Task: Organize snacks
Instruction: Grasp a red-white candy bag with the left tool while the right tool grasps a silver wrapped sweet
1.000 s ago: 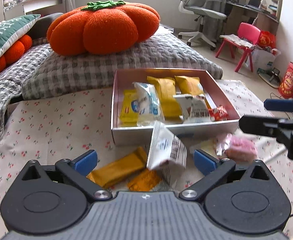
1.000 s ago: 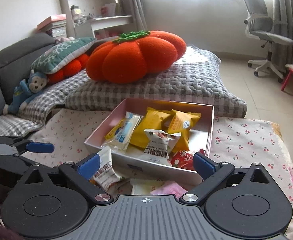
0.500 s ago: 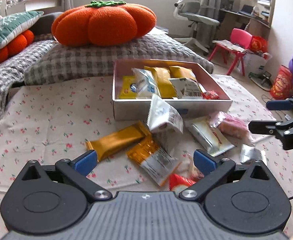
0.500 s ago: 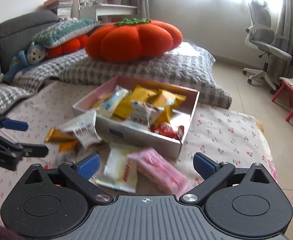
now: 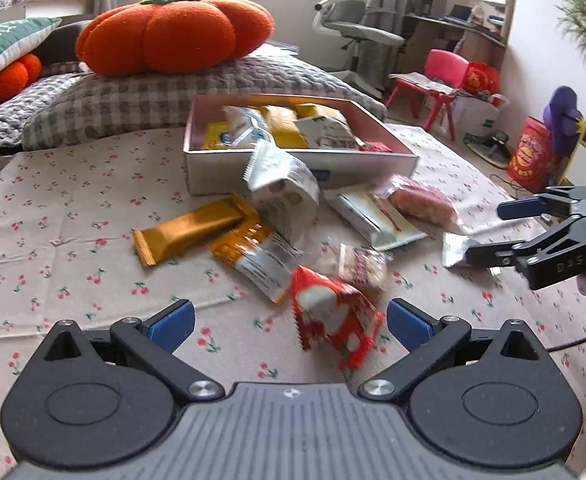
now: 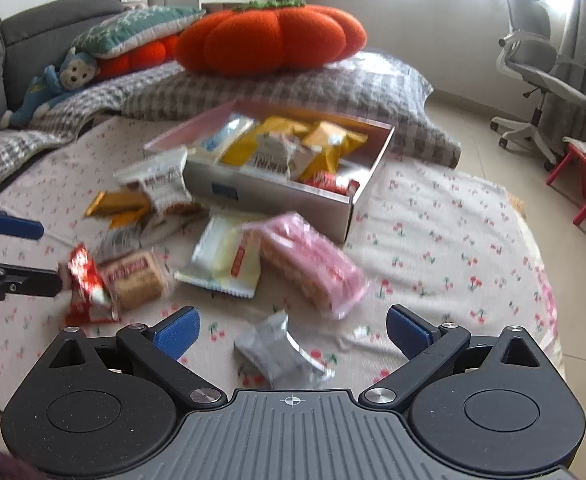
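Left gripper (image 5: 289, 322) gapes empty – red packet (image 5: 333, 320) sits upright between its fingers; right gripper (image 6: 291, 330) farther off, also wide, empty.

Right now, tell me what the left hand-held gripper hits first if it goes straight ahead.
Probably the red snack packet: it lies just ahead of the open left hand-held gripper, between its fingertips. Depth is unclear; the gripper might pass above it.
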The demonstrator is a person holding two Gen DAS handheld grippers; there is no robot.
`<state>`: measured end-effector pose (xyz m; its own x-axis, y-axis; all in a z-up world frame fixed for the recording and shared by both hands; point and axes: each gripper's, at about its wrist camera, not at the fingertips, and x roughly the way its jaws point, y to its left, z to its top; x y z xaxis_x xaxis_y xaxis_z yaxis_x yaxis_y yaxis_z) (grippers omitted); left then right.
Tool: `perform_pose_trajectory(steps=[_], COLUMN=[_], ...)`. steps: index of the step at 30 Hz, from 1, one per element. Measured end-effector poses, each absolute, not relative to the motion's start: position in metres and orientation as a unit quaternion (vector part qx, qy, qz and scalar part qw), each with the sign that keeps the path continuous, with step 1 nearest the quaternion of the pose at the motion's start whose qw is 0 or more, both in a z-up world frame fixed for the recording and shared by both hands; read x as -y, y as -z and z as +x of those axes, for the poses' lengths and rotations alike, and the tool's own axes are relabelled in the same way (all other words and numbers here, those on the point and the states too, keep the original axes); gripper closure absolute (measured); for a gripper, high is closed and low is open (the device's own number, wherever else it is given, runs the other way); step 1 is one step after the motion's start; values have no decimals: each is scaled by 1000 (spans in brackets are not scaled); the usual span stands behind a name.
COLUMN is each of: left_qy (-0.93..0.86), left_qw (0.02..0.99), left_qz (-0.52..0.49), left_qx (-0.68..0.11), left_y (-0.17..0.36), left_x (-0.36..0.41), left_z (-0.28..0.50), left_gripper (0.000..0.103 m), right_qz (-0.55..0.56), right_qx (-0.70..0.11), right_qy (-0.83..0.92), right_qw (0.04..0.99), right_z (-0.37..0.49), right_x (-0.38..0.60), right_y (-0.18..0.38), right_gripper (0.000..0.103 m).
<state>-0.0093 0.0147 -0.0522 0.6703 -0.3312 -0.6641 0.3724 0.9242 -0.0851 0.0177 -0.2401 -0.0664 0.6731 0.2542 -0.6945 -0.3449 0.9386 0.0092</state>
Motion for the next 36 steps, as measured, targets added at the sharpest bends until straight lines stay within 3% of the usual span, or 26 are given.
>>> perform_pose_trajectory(steps=[12,29,32,36], left_qy=[216,220,220,217], left_qw=[901,892,891,890], left_qz=[26,-37,-45,-51], left_qx=[-376,-393,-395,-397], left_y=[67,61,60,60], left_x=[2,-7,-9,-11], left_z=[-7,1,2,4], left_gripper=[1,53,60,61], right_qz=[-80,-75,-79,-82], right_qx=[-401,-405,-401,-398], right_qy=[-185,-197,-194,-194], right_qw=[894,890,892,893], right_z=[12,19,20,20], right_x=[235,238,237,237], right_y=[89,90,88,87], right_gripper=[2,3,4,9])
